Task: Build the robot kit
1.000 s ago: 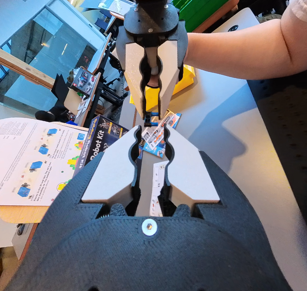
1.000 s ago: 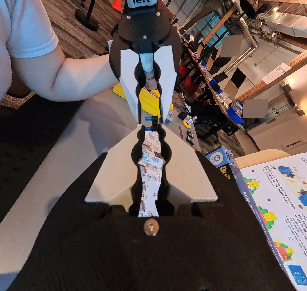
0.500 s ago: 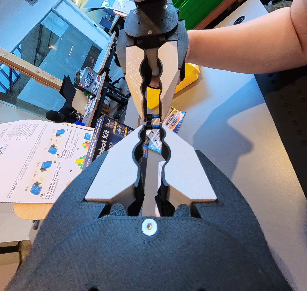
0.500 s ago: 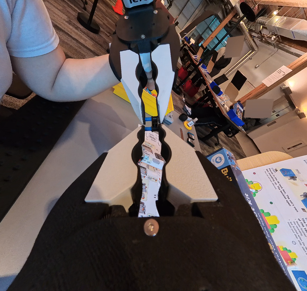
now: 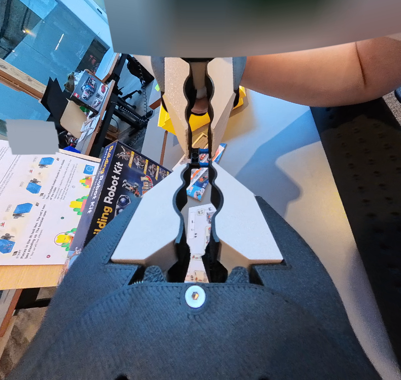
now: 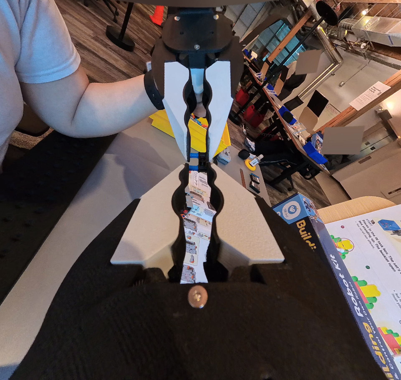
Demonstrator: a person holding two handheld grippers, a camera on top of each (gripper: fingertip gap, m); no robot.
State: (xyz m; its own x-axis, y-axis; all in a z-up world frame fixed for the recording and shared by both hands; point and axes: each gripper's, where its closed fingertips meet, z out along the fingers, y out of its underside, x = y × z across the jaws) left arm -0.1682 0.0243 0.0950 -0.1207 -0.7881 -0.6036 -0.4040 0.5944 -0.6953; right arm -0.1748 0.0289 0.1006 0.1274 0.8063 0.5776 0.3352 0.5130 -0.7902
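Your left gripper [image 5: 199, 165] and right gripper [image 6: 198, 167] meet tip to tip above the table [image 5: 308, 174]. Between them sits a small piece [image 5: 199, 159] — a black connector carrying two blue pins. In both views each claw is pinched on one end of it: the lower pin lies between the near tips, the upper pin between the far tips. The piece is clear of the table, held in the air.

From the left wrist view, your right gripper [image 5: 198, 152] points back at the camera, with your forearm [image 5: 314, 76] coming in from the right. Below the tips lies a small colourful leaflet [image 5: 198, 187], and nearer, a white instruction sheet [image 5: 198, 222] shows through the finger gap. To the left stands a dark kit box [image 5: 121, 187] with a large printed sheet [image 5: 36, 207] beside it on a wooden top. A yellow bin [image 5: 169, 120] sits behind the far gripper.

The right wrist view adds what the left cannot see: the left gripper [image 6: 198, 156] head-on, your sleeve [image 6: 32, 37], a black wristband [image 6: 152, 92], and, past the tips on the table, a yellow tape roll [image 6: 249, 165], a brown stick [image 6: 243, 177] and two small dark packs [image 6: 254, 182]. The yellow bin [image 6: 195, 135] shows small parts inside. The kit box [image 6: 308, 235] lies to the right here.
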